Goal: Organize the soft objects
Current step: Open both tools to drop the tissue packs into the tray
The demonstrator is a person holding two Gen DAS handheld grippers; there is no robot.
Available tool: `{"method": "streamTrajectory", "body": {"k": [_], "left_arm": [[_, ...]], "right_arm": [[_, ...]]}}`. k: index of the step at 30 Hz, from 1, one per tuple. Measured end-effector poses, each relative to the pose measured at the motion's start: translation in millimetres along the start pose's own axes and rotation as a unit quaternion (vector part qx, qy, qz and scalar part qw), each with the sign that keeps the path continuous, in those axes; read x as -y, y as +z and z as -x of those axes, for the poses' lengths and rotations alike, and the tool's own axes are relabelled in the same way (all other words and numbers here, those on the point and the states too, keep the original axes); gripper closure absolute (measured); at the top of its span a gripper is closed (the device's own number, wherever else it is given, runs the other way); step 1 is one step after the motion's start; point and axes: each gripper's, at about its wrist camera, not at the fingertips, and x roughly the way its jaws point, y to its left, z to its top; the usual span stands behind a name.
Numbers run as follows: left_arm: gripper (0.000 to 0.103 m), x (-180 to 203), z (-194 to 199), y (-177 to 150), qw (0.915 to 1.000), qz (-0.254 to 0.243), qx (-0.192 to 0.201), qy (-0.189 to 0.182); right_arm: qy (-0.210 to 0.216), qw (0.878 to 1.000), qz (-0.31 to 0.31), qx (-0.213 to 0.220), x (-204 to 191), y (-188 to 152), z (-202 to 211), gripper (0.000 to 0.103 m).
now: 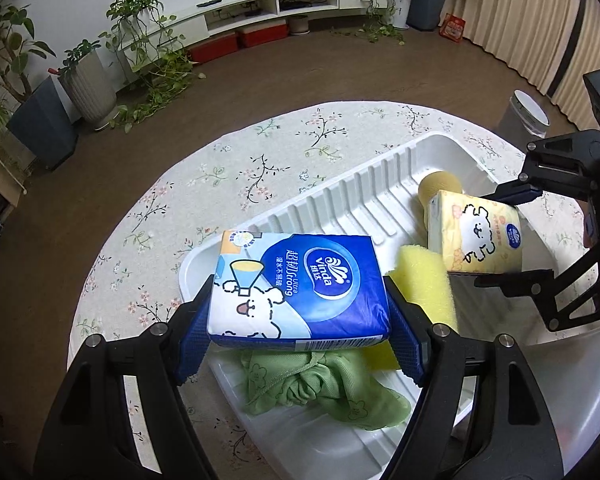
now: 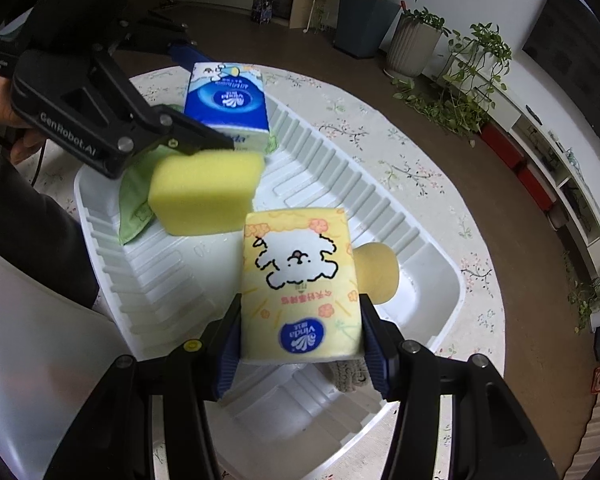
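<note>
Item one: blue tissue pack point(image 1: 300, 288), soft plastic wrap, white oval logo reading "Vinda", the words "Ultra Strong" beside it with Chinese characters, and a cartoon white dog below. I have it clamped between the blue pads of my left gripper point(image 1: 300, 320), jaws spread wide to fit its breadth, and it hangs over the near end of the white tray point(image 1: 340, 200).

Item two: yellow tissue pack point(image 2: 300, 284), same "Vinda" oval in blue, a fluffy white dog drawn in black outline, orange flower prints and a line of Chinese text too small for me to read. My right gripper point(image 2: 300, 344) squeezes it at its lower end, jaws about half open, and it sits above the tray's middle.

Item three: yellow sponge block point(image 2: 206, 192), rectangular, lying in the tray between the two packs — close under one finger of my left gripper in the right wrist view.

Item four: green cloth point(image 1: 324, 384), crumpled, small flower prints, lying in the tray below the blue pack.

Item five: round tan sponge point(image 2: 376, 272), in the tray just behind the yellow pack.

Container: white plastic tray, ribbed along walls and floor, resting on a round table point(image 1: 260, 152) with a pale floral cloth.

Marking on the left gripper's body, seen from the right wrist — "GenRobot.AI".
</note>
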Motion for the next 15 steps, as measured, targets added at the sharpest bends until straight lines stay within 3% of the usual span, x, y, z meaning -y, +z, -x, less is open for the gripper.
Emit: {"method": "streamTrajectory", "body": {"k": [4, 9, 15], "left_arm": [[0.026, 2.0, -2.0, -1.6, 1.0000, -0.001, -0.005, -0.003], [0.011, -0.5, 0.5, -2.0, 0.9999, 0.010, -0.001, -0.012], [0.010, 0.6, 7.9, -0.7, 0.9998, 0.014, 0.010, -0.013]], "right_arm": [[0.000, 1.000, -0.009, 0.006, 2.7, -1.1, 0.6, 0.046], [-0.002, 1.000, -0.018, 0.013, 6.0, -5.1, 4.7, 0.032], [-0.011, 0.999, -0.025, 0.026, 10.0, -7.3, 13.8, 0.027]]}}
